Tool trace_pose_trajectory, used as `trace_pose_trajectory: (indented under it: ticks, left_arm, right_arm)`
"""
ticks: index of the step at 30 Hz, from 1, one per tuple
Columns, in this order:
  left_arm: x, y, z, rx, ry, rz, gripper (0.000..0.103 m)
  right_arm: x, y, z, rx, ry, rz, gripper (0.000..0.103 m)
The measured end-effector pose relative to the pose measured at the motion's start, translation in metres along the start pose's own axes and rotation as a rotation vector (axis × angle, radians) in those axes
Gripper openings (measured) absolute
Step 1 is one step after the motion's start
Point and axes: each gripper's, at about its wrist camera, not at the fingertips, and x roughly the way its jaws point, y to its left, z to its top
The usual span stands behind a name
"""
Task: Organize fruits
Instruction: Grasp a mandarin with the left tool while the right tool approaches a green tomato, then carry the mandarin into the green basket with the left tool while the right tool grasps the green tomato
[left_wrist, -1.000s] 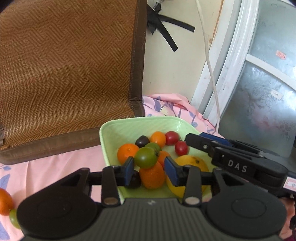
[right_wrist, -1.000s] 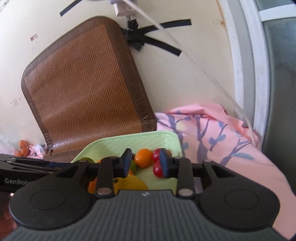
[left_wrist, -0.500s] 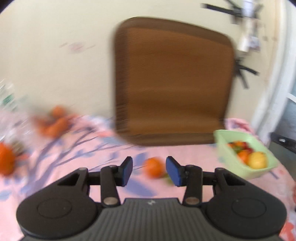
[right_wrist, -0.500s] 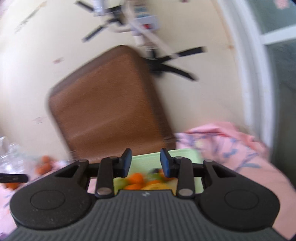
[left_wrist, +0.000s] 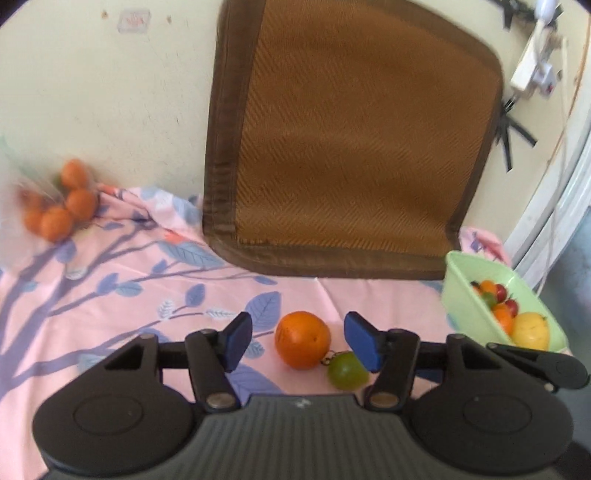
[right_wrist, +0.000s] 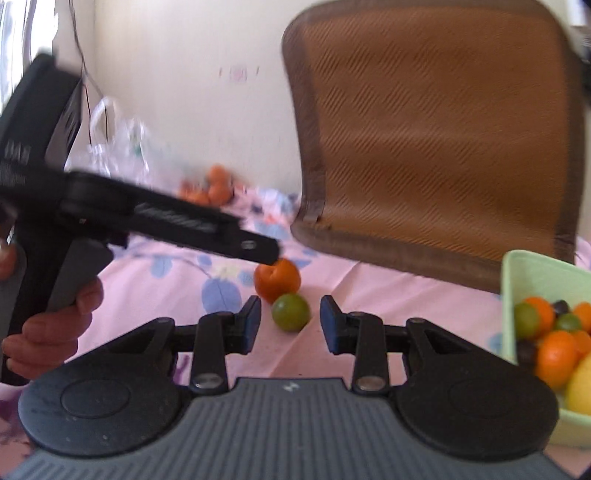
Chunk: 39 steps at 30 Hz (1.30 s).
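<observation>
From the left wrist view, a pale green rectangular plastic tray (left_wrist: 466, 295) sits at the right edge of the pink leaf-printed tablecloth (left_wrist: 110, 306), holding a yellow lemon-like fruit (left_wrist: 530, 329), small oranges and red and green cherry-sized fruits heaped together. The left gripper (left_wrist: 297, 341) has just been opening its jaws, and its blue pads stand released on either side of a round orange fruit (left_wrist: 302, 339) lying on the cloth, with clear gaps to both pads. Touching that orange on its right is a small green round fruit (left_wrist: 346, 370), partly behind the right-hand pad. At far left a cluster of small oranges (left_wrist: 59, 206) lies against the wall, blurred, seemingly in clear plastic. A brown woven mat with a dark border (left_wrist: 351, 147) leans against the cream wall, and a white power strip (left_wrist: 532, 70) hangs at upper right; no writing is readable here. From the right wrist view, the right gripper (right_wrist: 290, 323) is likewise released, its pads apart with the green fruit (right_wrist: 290, 312) just beyond the gap and untouched, the orange (right_wrist: 277, 279) right behind it. The green tray (right_wrist: 517, 280) fills the right edge with oranges, green fruits, dark purple ones and the yellow fruit. The left gripper's black body crosses from the left, held by a hand (right_wrist: 51, 328); lettering on its side is too blurred to read.
</observation>
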Motion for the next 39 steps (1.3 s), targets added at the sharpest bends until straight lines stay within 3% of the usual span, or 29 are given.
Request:
trace_pose_trajectory:
  ticks: [4, 5, 7, 10, 14, 15, 16, 19, 24, 28, 30, 33, 37, 39]
  left_arm:
    - [0.014, 0.000, -0.009, -0.008, 0.037, 0.017, 0.056]
    - [0.013, 0.000, -0.012, -0.012, 0.025, 0.014, 0.049]
    - [0.011, 0.000, -0.013, -0.029, 0.019, -0.011, 0.039]
    - [0.006, -0.005, -0.014, -0.030, 0.019, 0.009, 0.039]
    - [-0.018, -0.016, -0.023, -0.016, 0.002, -0.030, 0.039]
    - [-0.025, -0.021, -0.026, -0.008, -0.006, -0.040, 0.039]
    - [-0.032, -0.026, -0.031, 0.001, -0.012, -0.051, 0.039]
    - [-0.049, -0.042, -0.048, 0.031, -0.013, -0.099, 0.039]
    - [-0.057, -0.057, -0.079, 0.044, 0.013, -0.128, 0.039]
    - [-0.065, -0.053, -0.085, -0.006, 0.015, -0.116, 0.039]
    - [-0.070, -0.051, -0.085, -0.023, 0.008, -0.109, 0.039]
    - [-0.079, -0.054, -0.086, -0.015, -0.002, -0.105, 0.039]
    - [-0.083, -0.059, -0.088, 0.001, 0.003, -0.102, 0.039]
    - [-0.084, -0.061, -0.090, 0.006, 0.006, -0.103, 0.039]
  right_arm:
    - [0.025, 0.001, -0.002, -0.012, 0.082, -0.014, 0.037]
    - [0.029, 0.000, -0.001, 0.001, 0.096, -0.008, 0.031]
    - [0.025, -0.003, -0.002, 0.021, 0.084, 0.012, 0.026]
    - [0.020, -0.001, -0.003, 0.021, 0.071, -0.002, 0.024]
    - [-0.002, -0.001, -0.008, 0.024, 0.045, -0.010, 0.022]
    - [-0.010, -0.002, -0.010, 0.029, 0.038, -0.010, 0.020]
    - [-0.020, -0.004, -0.013, 0.036, 0.033, -0.013, 0.007]
    - [-0.049, -0.013, -0.028, 0.065, 0.014, -0.035, 0.006]
    - [-0.077, -0.024, -0.052, 0.074, 0.051, -0.080, 0.011]
    - [-0.079, -0.025, -0.050, 0.060, 0.040, -0.086, 0.016]
    - [-0.075, -0.026, -0.045, 0.059, 0.010, -0.111, 0.027]
    - [-0.061, -0.027, -0.036, 0.070, -0.014, -0.119, 0.029]
    - [-0.030, -0.031, -0.024, 0.084, 0.032, -0.118, 0.040]
    - [-0.021, -0.033, -0.023, 0.107, 0.053, -0.075, 0.040]
